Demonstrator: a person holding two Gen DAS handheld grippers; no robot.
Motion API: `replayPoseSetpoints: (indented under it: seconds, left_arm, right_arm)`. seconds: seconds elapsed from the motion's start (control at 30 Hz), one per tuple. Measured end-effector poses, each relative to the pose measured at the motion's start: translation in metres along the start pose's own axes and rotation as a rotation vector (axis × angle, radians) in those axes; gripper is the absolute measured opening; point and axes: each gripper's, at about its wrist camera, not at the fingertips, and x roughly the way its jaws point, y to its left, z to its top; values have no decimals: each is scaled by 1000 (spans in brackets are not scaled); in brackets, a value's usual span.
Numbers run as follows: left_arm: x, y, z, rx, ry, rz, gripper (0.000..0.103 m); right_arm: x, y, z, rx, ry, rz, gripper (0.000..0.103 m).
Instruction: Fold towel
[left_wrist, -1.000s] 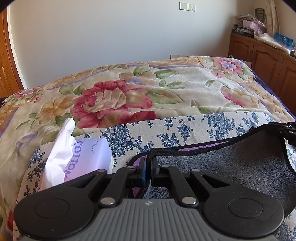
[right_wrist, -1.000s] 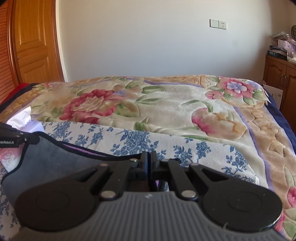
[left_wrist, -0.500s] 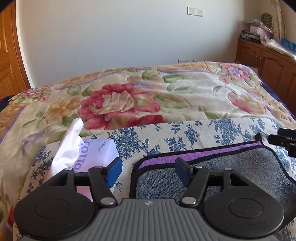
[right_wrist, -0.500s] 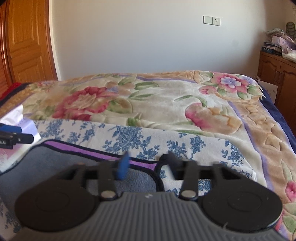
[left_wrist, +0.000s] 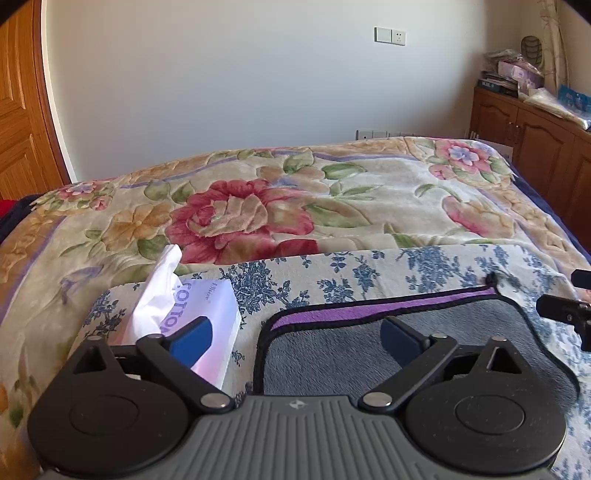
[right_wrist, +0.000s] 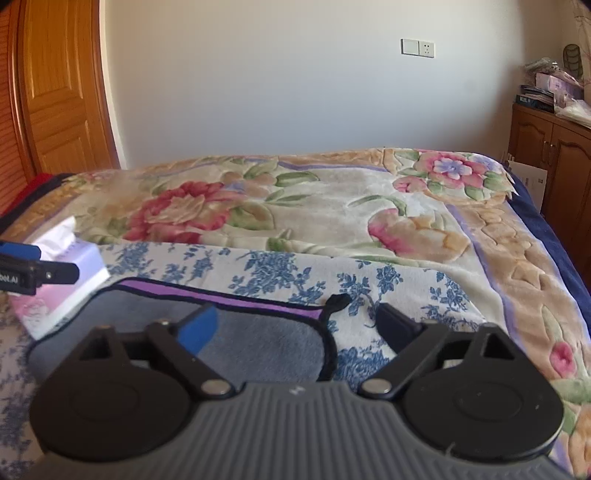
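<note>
Left claw (left_wrist: 297, 334): spread wide, holding nothing. Left blue pad (left_wrist: 192, 338) in front of the tissue box (left_wrist: 207, 314); right pad (left_wrist: 400, 338) over the towel (left_wrist: 332, 354). Positioned at the towel's left near corner.

Right claw (right_wrist: 291, 325): spread wide, holding nothing. Blue pad (right_wrist: 197, 328) over the towel (right_wrist: 258, 343); other finger (right_wrist: 395, 325) over the sheet (right_wrist: 280, 267), past the towel's right edge. Black hanging loop (right_wrist: 338, 301) at the towel's far right corner, lying on the sheet between the fingers.

Towel: grey, black trim, purple band (left_wrist: 369, 312) along the far edge. Folded, purple layer showing under the grey top layer. Lying flat on the blue floral sheet (left_wrist: 332, 266), at the near side of the bed (left_wrist: 258, 206). Free of both claws.

Tissue box: just left of the towel, on the sheet, white tissue (left_wrist: 155, 295) sticking up. Contact between box and towel not discernible.

Bed: covered by a blanket with red and pink flowers (right_wrist: 295, 199), sheet spread over its near part.

Background: white wall with socket plate (left_wrist: 389, 36), wooden door (right_wrist: 55, 85) at left, wooden cabinet (left_wrist: 532, 136) at right with clutter on top.
</note>
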Motion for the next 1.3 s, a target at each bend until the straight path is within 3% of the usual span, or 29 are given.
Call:
replayPoseSetpoints:
  seconds: [0.73, 1.3]
  left_arm:
    - [-140, -11, -6, 41, -69, -2, 103]
    - [-216, -12, -23, 47, -111, -7, 103]
  right_arm:
    - [-109, 39, 8, -21, -53, 37, 101]
    - [-171, 54, -2, -30, -89, 23, 103]
